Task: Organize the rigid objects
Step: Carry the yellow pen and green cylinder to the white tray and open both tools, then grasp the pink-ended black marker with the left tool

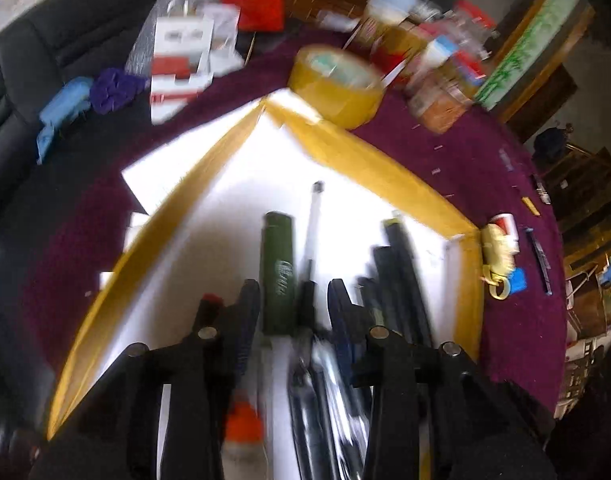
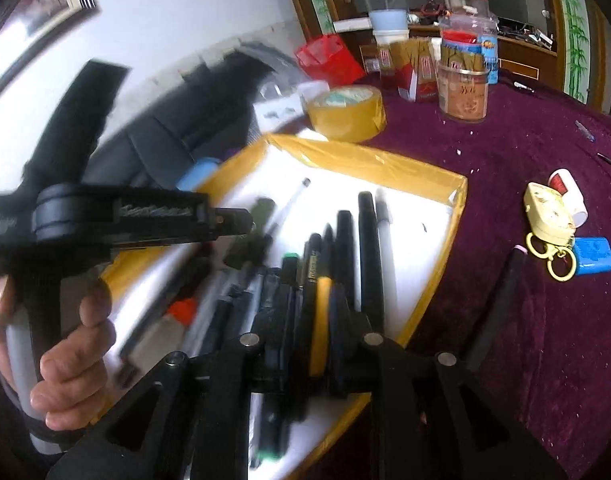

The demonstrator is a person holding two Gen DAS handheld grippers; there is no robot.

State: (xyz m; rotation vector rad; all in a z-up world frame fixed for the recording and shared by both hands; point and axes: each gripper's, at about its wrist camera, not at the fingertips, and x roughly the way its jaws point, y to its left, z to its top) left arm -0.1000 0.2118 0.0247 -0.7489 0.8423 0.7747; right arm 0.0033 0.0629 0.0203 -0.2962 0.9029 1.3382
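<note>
Yellow-rimmed white tray [image 1: 369,168], green marker [image 1: 278,272], purple cloth [image 2: 525,340]

Pens [image 1: 401,280] lay in the tray [image 1: 385,172] below the left gripper [image 1: 293,300]; a tape roll [image 1: 337,84] sat beyond the tray.

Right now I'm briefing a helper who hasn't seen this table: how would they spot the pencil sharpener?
Start at the yellow-edged tray full of pens on the purple cloth. Beside it, outside its rim, sits a small cluster: a cream case, a red-and-white cup and yellow rings. The sharpener is the only bright blue block there, lying beside the rings.
</note>
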